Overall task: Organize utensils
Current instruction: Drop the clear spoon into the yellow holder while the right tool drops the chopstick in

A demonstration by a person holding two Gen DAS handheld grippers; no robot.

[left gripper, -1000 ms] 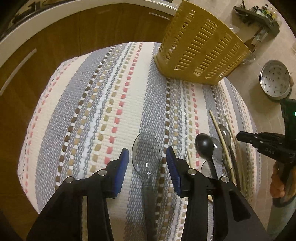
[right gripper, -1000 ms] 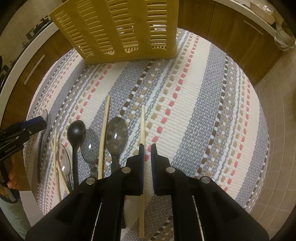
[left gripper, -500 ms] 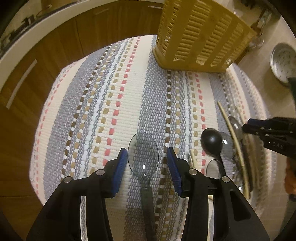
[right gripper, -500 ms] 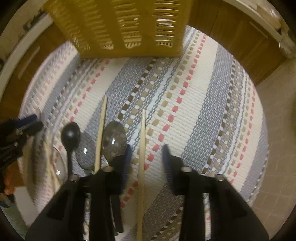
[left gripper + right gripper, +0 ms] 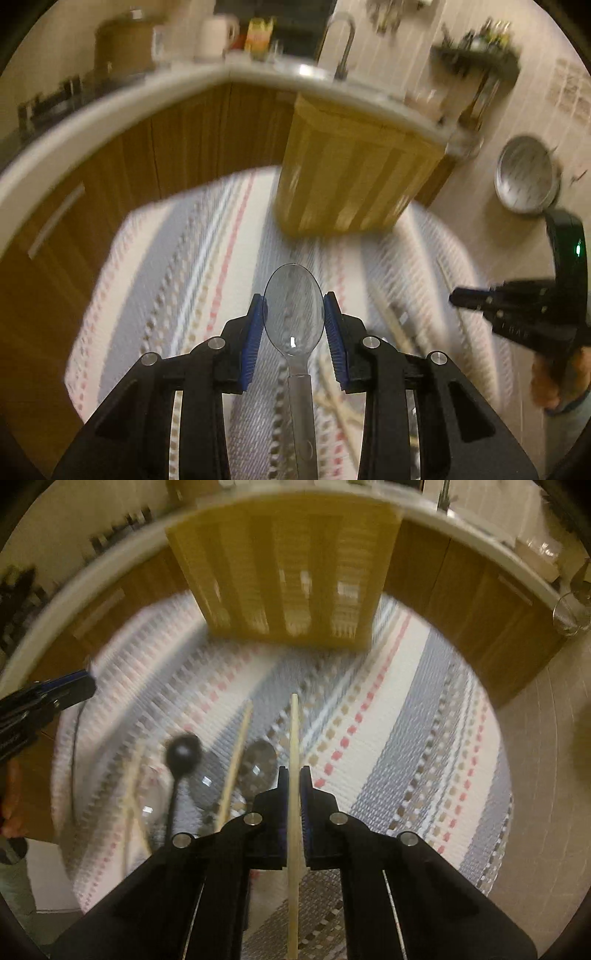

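Now we hold two utensils at once. Our left tongs [image 5: 294, 317] are closing on the bowl of a clear plastic spoon [image 5: 293, 314], pads touching both its edges. Our right tongs [image 5: 294, 786] are clamped tight on a wooden chopstick [image 5: 294, 738]. Both items look raised clear of the striped cloth [image 5: 406, 738]. We judge this the carry step. Next: bring each over the yellow slotted basket [image 5: 284, 572] behind and lower it in, handle down. Other spoons [image 5: 183, 753] remain on the cloth.

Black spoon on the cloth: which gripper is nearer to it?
Right. The right gripper hovers just beside the black spoon, clamping a chopstick; the left gripper, closing on a clear spoon, is farther.
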